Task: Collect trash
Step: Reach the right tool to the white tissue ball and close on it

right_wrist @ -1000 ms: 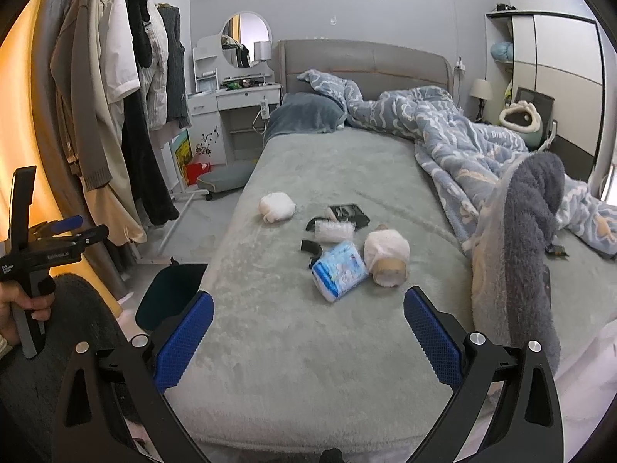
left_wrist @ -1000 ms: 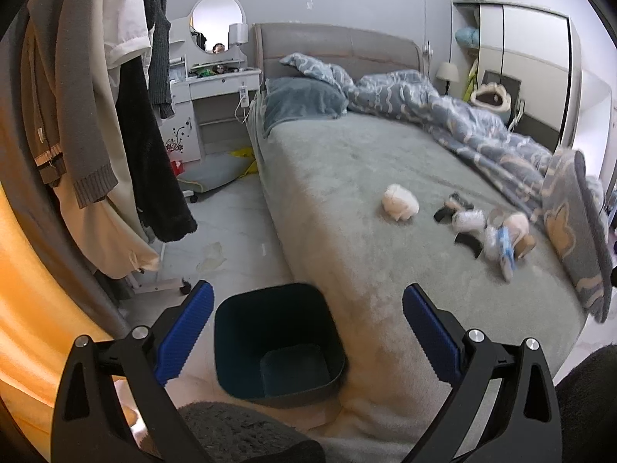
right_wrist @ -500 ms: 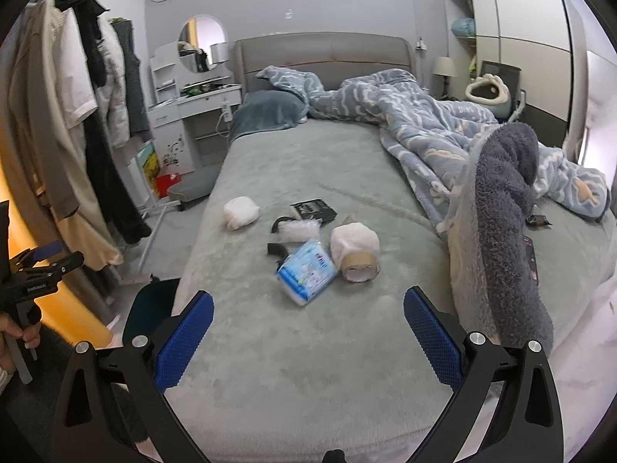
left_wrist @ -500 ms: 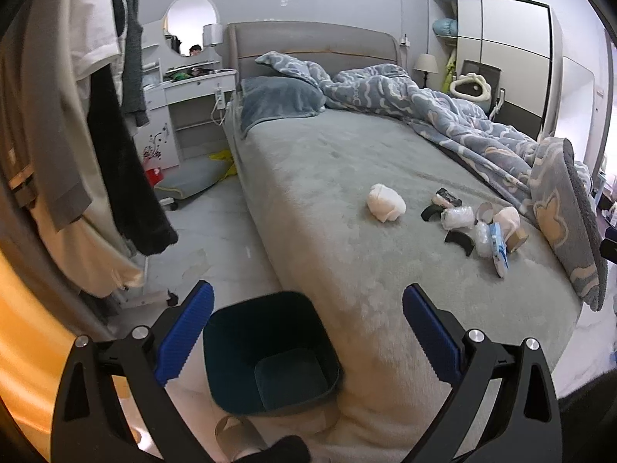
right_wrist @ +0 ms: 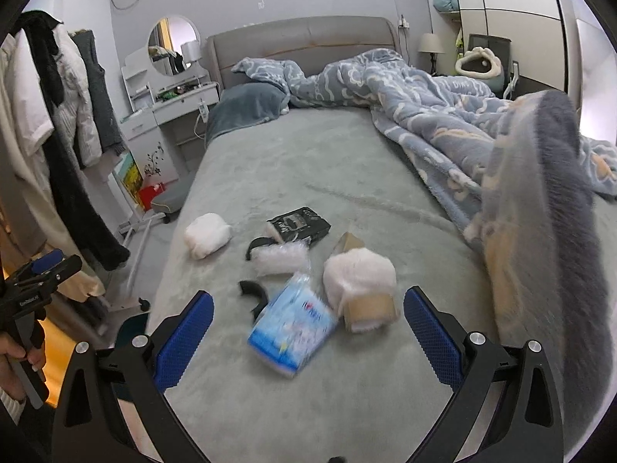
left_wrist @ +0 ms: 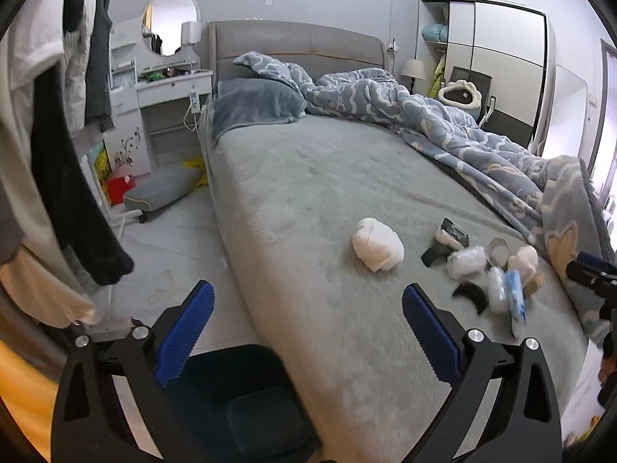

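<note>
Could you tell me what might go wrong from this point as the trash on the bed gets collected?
The trash lies bunched: closing the open right gripper on the blue tissue pack may nudge the tape roll beside it. The small black curved scrap lies flat on the plush bed cover, so the fingers could snag fabric. The dark bin stands on the floor against the bed's edge, so a drop released too early might land on the cover.
</note>
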Demonstrator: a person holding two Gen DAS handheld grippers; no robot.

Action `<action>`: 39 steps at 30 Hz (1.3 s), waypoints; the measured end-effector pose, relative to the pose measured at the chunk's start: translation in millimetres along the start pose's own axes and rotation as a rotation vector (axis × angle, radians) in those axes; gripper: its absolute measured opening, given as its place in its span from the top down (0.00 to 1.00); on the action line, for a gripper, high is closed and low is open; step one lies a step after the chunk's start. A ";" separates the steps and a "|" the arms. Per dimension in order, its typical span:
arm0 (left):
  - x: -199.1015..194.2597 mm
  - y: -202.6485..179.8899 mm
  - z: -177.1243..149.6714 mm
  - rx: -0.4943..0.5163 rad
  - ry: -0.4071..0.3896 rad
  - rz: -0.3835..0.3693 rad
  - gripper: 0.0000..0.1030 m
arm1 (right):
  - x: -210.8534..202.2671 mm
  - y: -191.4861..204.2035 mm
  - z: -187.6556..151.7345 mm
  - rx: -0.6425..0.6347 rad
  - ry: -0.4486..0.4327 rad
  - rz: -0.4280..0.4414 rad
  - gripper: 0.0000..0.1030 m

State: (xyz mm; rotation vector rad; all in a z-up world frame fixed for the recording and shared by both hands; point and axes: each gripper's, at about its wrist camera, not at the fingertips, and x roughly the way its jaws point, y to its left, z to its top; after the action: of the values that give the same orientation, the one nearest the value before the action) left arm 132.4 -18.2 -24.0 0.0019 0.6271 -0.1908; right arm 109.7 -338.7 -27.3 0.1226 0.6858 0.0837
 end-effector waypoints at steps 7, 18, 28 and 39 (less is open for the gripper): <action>51.5 -8.1 11.6 -0.039 0.028 -0.047 0.04 | 49.0 -11.3 10.9 -0.085 0.072 -0.079 0.22; 99.5 -39.3 34.9 0.094 0.050 -0.125 0.03 | 83.0 -40.7 21.3 -0.027 0.231 -0.030 0.27; 121.9 -63.1 34.4 0.179 0.152 -0.127 0.03 | 75.8 -54.1 18.9 -0.020 0.230 -0.003 0.52; 146.8 -70.9 30.3 0.192 0.171 -0.133 0.04 | 71.5 -72.6 42.5 0.157 0.104 0.177 0.52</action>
State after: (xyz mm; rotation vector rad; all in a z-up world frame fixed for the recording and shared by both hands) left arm 253.8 -115.6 -81.1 0.1635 0.7782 -0.3823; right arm 194.5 -405.8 -49.6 0.3312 0.7843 0.2070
